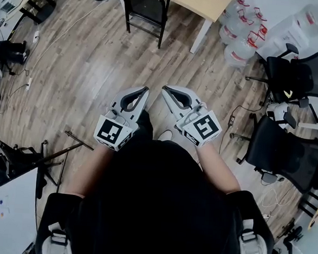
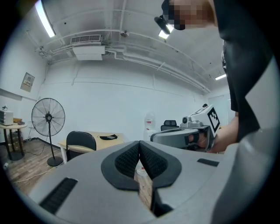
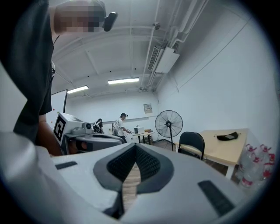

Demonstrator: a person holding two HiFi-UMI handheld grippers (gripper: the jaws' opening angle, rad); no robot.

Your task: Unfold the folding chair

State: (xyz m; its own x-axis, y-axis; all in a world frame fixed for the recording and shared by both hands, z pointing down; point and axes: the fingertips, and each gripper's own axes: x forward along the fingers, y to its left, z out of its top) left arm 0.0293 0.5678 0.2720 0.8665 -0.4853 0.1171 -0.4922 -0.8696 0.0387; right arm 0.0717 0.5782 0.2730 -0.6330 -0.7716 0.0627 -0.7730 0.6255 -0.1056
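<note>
The left claw (image 1: pixel 144 90) and the right claw (image 1: pixel 166 89) are held side by side in front of the person's dark-clothed torso, above the wooden floor (image 1: pixel 93 59). Both are seen closed. In each gripper view the ribbed black pads are pressed together at their tips, and nothing is caught between them.

The folding chair (image 1: pixel 147 6), with a black frame and back and a tan seat, is found at the top of the head view. It is standing on its legs just beside the light wooden table (image 1: pixel 203 3), well apart from both claws. A small dark object (image 3: pixel 227 136) is laid on the table top.

Clear water bottles (image 1: pixel 239 34) are grouped on the floor to the right of the table, and black office chairs (image 1: pixel 295 76) are ranged along the right edge. In the left gripper view a standing fan (image 2: pixel 48 118) is seen against the white wall, to the left of the folding chair.
</note>
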